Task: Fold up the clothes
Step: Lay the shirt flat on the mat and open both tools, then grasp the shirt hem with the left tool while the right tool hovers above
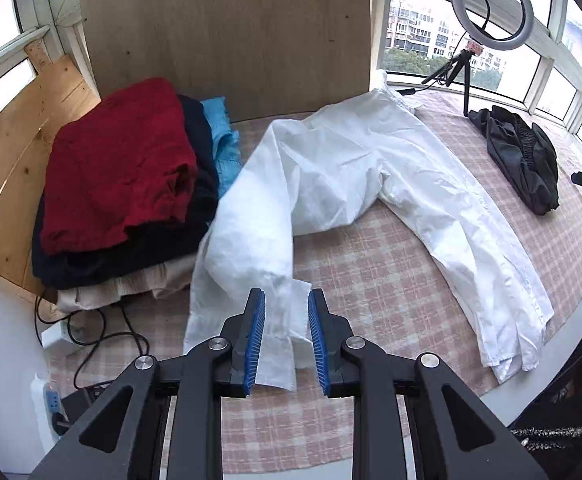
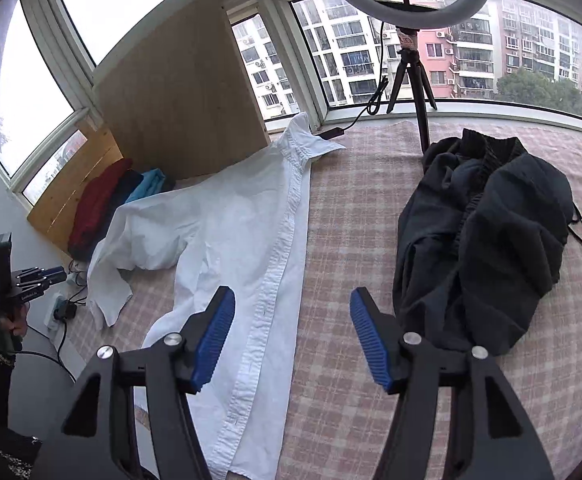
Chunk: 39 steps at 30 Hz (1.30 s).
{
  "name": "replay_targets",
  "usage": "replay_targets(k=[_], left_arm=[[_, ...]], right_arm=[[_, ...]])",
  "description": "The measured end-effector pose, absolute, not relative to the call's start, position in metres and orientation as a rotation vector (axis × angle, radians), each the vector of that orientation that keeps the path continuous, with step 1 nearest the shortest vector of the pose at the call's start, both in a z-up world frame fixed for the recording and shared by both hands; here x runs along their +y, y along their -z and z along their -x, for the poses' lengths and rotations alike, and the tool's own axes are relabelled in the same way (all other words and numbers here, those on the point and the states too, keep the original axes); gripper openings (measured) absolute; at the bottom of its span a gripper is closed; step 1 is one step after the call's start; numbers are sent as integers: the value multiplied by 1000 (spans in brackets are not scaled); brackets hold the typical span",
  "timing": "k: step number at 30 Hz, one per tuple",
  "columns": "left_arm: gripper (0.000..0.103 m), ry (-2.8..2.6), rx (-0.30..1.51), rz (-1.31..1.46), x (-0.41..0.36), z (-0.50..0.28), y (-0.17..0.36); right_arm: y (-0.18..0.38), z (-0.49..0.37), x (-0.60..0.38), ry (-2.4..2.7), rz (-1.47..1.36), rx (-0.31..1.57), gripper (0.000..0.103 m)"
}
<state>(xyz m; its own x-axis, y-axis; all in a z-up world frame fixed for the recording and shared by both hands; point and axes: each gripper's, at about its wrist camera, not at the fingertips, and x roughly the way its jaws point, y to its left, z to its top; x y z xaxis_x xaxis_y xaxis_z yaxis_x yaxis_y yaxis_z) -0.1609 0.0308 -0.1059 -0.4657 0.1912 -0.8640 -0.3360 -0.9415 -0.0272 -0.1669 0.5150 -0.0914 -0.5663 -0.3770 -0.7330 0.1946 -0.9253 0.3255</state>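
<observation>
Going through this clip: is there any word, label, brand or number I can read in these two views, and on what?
None can be read.
Left gripper, seen in the right wrist view: a small pale mark on its body, too small and blurred to read.
Wooden ruler-like strip by the window: faint marks, not readable.
White shirt and dark garment: no visible labels.

White shirt spread out, dark garment heaped, folded stack at the side

The white button-up shirt (image 2: 247,220) lay flat but creased on the pink checked cloth, collar toward the window, button placket running down its length, one sleeve bent and trailing toward the near edge. Well apart from it, nearer the window, a black jacket-like garment (image 2: 491,240) with ribbed trim sat in a crumpled heap. Beside the shirt's sleeve stood a stack of folded clothes (image 1: 123,184): red on top, then dark navy, beige at the bottom, with a blue piece behind.
</observation>
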Motion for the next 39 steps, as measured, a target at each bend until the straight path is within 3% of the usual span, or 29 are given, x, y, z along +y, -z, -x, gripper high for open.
replay_targets(k=[8,19,21,22,23,26,32,35,38,39], left_arm=[[21,-2210,156,1434,108,119,155],[29,-2061,89,1519,184,105,201],[27,-2042,65,1534,194,103,208],[22,-2047,37,1541,193,103,209],[10,-2054,11,1545,192,103,210],[3,-2079,-37,1551,190,102,207],[3,-2140,11,1548,190,99,195],[10,-2192,50,1574,186,96,191],[9,-2288,139,1575,183,84,180],[8,-2318,155,1574,181,78,175]], right_arm=[[157,95,481,2404,-1407,-435,60],[211,125,449,2168,-1515,-319,60],[217,131,447,2134,-1518,-293,60],[220,134,447,2117,-1521,-285,60],[223,137,447,2098,-1526,-284,60],[225,141,446,2057,-1505,-281,60],[221,158,436,1982,-1495,-282,60],[206,179,440,2027,-1457,-264,60],[189,217,450,2100,-1417,-227,60],[183,232,451,2127,-1404,-199,55]])
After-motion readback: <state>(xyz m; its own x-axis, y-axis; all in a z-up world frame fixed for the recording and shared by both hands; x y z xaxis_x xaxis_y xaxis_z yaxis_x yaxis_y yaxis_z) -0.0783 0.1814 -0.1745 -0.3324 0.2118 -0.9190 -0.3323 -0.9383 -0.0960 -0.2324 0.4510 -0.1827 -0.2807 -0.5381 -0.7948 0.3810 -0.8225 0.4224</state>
